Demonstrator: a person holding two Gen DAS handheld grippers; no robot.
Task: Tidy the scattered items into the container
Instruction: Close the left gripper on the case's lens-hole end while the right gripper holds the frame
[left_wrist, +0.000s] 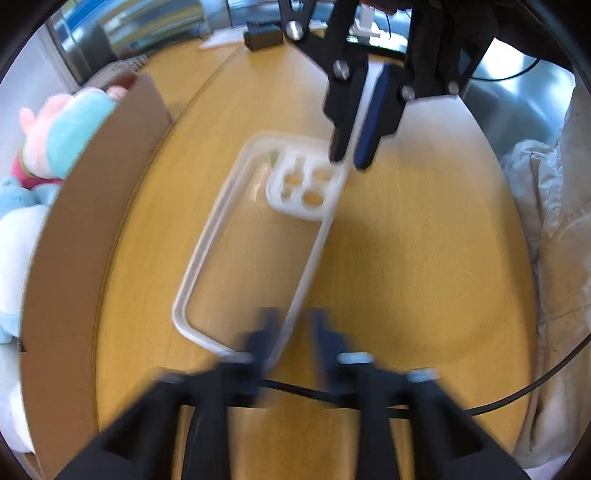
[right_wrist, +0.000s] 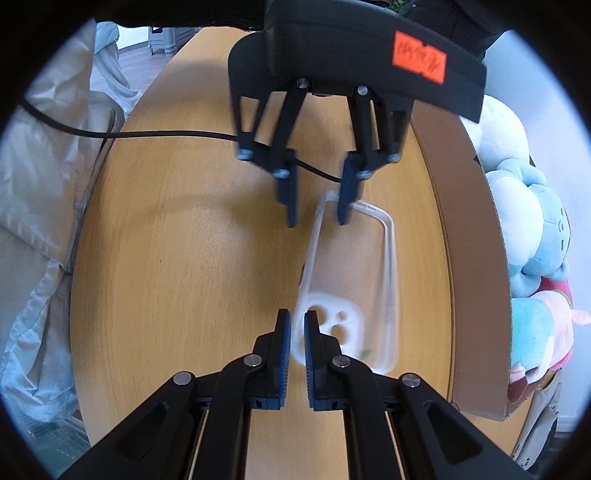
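A clear phone case (left_wrist: 295, 201) with a white camera cut-out hangs tilted over the wooden table (left_wrist: 406, 258), blurred. My right gripper (right_wrist: 297, 325) is shut on its long edge beside the cut-out; in the left wrist view this right gripper (left_wrist: 351, 158) comes in from the top. My left gripper (left_wrist: 293, 325) stands at the case's other end, its fingers apart with the rim passing between them. In the right wrist view the left gripper (right_wrist: 317, 212) shows a wide gap, and only one finger (right_wrist: 345, 199) is by the case (right_wrist: 351, 277) corner. The cardboard box (left_wrist: 92, 221) stands alongside.
Plush toys (left_wrist: 62, 136) fill the cardboard box (right_wrist: 469, 258) along the table's side. A black cable (right_wrist: 166, 133) crosses the table (right_wrist: 184, 258). Pale padded fabric (left_wrist: 546, 221) lies off the opposite edge. A small black object (left_wrist: 262, 37) sits at the far end.
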